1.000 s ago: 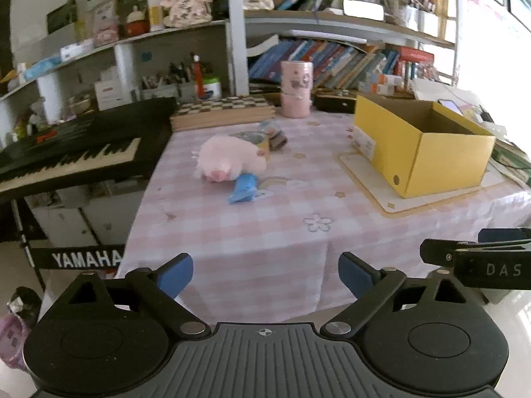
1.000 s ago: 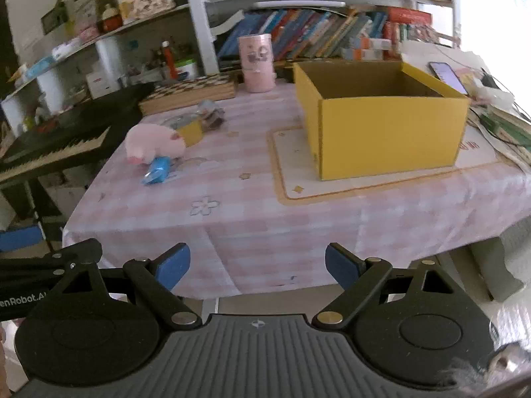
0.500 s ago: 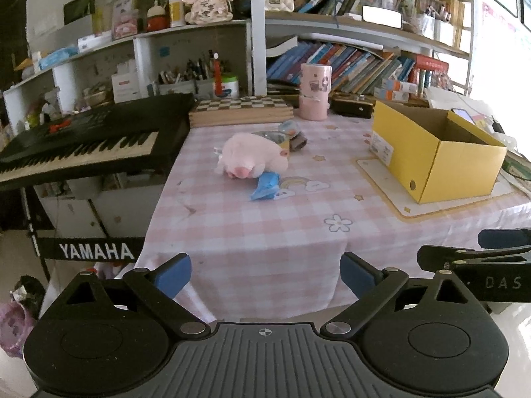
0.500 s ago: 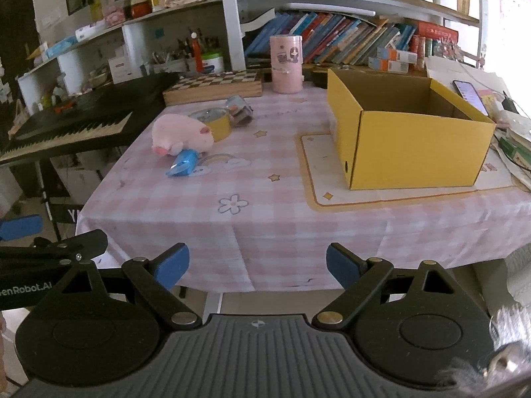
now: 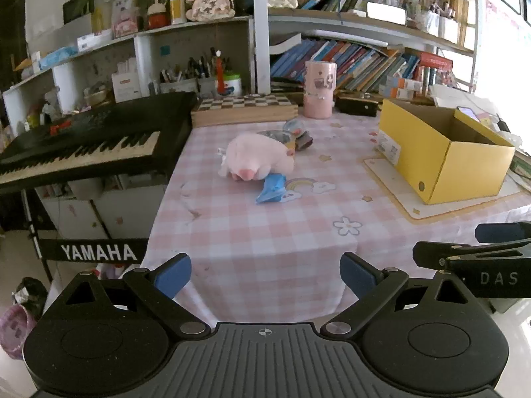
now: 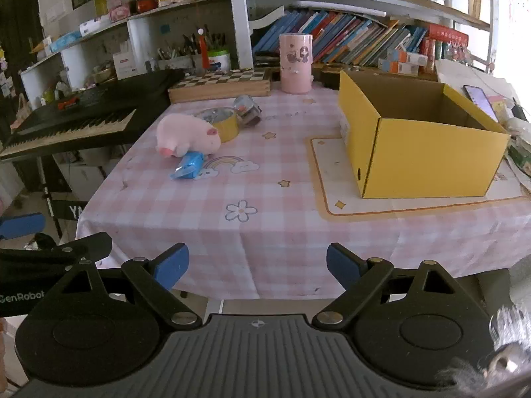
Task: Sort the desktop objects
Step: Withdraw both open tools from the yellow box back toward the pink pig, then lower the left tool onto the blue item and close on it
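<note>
table (image 6: 265, 232) nearer than before (grippers empty)

Each gripper is matte black: two round discs, a ribbed centre plate with a crosshair mark, silver pivot screws, angular arms ending in blue pads (image 5: 172, 275). White lettering marks the sides.

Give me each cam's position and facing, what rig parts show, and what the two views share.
Left wrist: on the left gripper, off the table's near edge, facing the pink pig plush and keyboard; own open fingers plus a right-gripper finger at right.
Right wrist: on the right gripper, facing the yellow box; own open fingers, left gripper's finger at left.
Shared: plush, blue packet, box, pink cup, checked tablecloth.
</note>
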